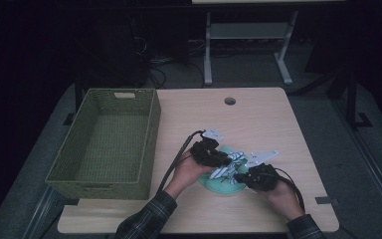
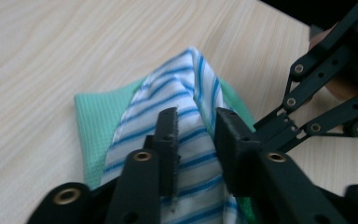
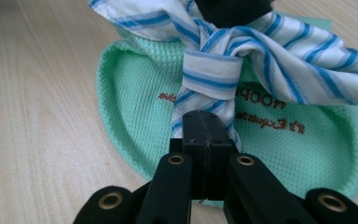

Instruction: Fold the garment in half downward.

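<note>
- Nearest the lens in the right gripper view, the right gripper point(image 3: 205, 128) is pinched shut on one tail of the striped cloth point(image 3: 279, 51), just below a twisted knot.
- From the left gripper view, the left gripper point(image 2: 196, 135) straddles a raised fold of the same cloth; its jaws stand a little apart with the fabric between them, and I cannot tell whether the pads press on it.
- Striped cloth lies bunched on top of the green mesh cloth point(image 3: 135, 102), which lies flat on the worktop point(image 1: 258, 114), right of the woven basket point(image 1: 107, 139).
- Likely step: tightening or working the knot between both grippers.
- Risks, as I judge them:
  - the thin tail could slip from the right gripper under a sharp pull;
  - a loose left hold would let the fold slide out;
  - pulling sideways could drag the green cloth along the worktop.
</note>
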Motion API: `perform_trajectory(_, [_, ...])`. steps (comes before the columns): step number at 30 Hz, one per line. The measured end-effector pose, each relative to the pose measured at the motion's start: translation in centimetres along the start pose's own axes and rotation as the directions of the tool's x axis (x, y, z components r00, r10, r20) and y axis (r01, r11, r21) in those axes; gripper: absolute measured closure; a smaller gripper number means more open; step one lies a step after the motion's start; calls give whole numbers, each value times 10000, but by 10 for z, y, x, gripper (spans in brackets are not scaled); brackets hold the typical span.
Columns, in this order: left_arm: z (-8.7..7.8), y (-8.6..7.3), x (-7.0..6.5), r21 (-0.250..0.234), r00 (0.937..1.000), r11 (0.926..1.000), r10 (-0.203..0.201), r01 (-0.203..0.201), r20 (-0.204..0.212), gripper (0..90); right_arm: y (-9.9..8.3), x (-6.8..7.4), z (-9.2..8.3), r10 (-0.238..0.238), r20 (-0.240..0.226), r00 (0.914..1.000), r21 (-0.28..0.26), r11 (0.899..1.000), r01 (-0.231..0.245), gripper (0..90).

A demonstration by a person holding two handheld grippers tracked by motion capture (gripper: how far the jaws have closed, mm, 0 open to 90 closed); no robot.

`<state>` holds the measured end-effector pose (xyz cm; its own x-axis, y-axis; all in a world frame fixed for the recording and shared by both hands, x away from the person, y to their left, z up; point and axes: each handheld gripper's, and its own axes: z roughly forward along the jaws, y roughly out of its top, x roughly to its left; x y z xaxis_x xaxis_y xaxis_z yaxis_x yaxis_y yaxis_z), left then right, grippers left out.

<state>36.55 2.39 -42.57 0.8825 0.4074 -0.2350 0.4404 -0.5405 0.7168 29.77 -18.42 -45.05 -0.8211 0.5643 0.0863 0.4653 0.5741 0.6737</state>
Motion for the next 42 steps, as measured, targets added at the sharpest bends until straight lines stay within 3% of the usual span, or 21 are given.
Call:
perform_trajectory(6, [2,-2,-2,178,9999,9998,84,-86,124,878,2,2,5,-121,-17,9999,100,9999,121,896])
perform_trajectory(14, [-12,4,-7,-356,9996,9993,88,-78,271,892,7,1,5,-128,218,9997,-194,9997,132,896])
perform_trajectory(20, [-24,11,-17,-803,9986,9966,231,-193,466,892,14,-1,8,29,461,9989,-812,9967,9,897])
perform_trajectory(26, [-13,9,-23,-765,9986,9968,264,-228,462,892,6,-5,6,104,663,9977,-406,9991,-77,897])
perform_trajectory(32, [-1,5,-24,-561,9989,9981,287,-266,379,892,-16,-15,-15,512,1261,9907,-208,9986,-489,896])
perform_trajectory(36, [10,0,-24,-283,9988,9994,233,-222,423,891,-24,-28,-31,1079,1643,9805,-680,9929,-978,896])
perform_trajectory(42, [22,-5,-26,-41,9979,9997,262,-260,594,891,-25,-31,-34,1089,1835,9770,-752,9925,-965,896])
